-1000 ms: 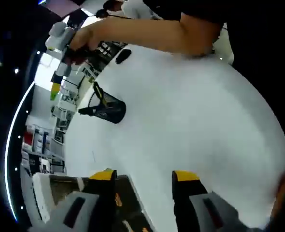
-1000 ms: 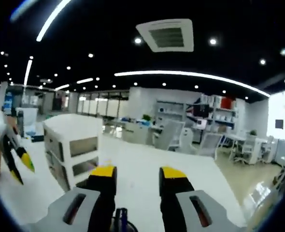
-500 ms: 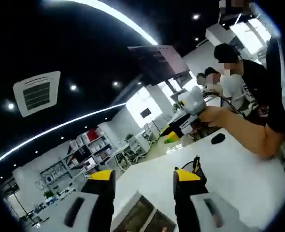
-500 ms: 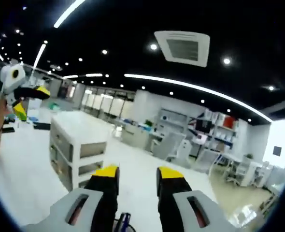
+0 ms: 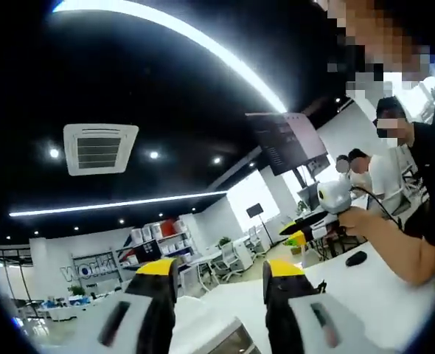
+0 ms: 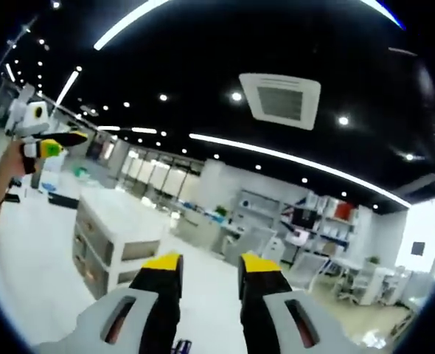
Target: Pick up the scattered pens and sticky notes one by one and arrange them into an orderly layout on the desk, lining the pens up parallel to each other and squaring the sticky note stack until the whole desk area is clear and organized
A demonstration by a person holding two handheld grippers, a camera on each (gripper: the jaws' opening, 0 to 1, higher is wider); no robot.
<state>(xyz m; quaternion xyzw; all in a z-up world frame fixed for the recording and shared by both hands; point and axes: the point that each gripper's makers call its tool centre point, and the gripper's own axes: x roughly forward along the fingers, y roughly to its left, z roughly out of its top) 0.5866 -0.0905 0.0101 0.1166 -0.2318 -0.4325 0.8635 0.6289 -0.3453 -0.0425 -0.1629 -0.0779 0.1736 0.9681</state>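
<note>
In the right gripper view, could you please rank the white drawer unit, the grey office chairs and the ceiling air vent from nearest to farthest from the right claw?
1. The white drawer unit, on the desk just left of the right claw.
2. The grey office chairs, beyond the desk, just above the claw tips.
3. The ceiling air vent, overhead, at the top of the view.

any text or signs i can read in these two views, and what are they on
"wor…": pale lettering on the far office wall in the left gripper view, blurred past the first letters.
Hanging screen: dark, its content too small to read.
Right gripper view: shelves and drawer unit carry nothing legible.
</note>
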